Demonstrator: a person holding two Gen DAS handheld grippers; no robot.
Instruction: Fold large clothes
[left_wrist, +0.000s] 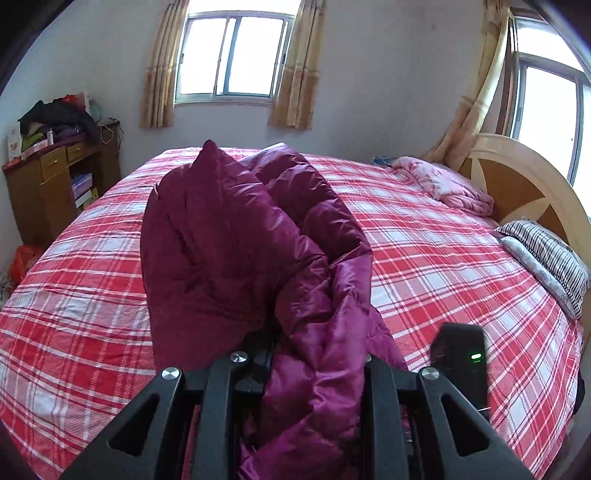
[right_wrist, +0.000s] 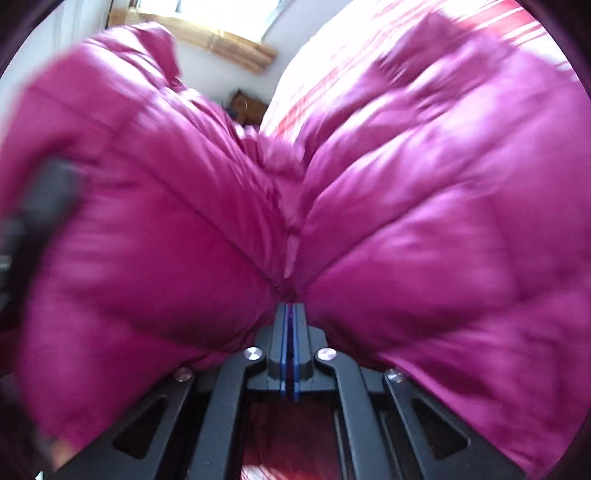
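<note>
Left wrist view: a magenta quilted coat lies heaped at centre frame on a red plaid bed, one fold running down between the fingers of the left gripper, which pinch it. Right wrist view, blurred: the right gripper, jaws nearly together at lower centre, clamps a gathered seam of the coat, which fills the frame.

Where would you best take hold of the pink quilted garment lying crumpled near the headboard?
Probably at the loose edge of the pink quilted garment that faces the open plaid bedspread, coming in from that side. It lies bunched with the wooden headboard close behind, so the bedspread side looks clearest.
</note>
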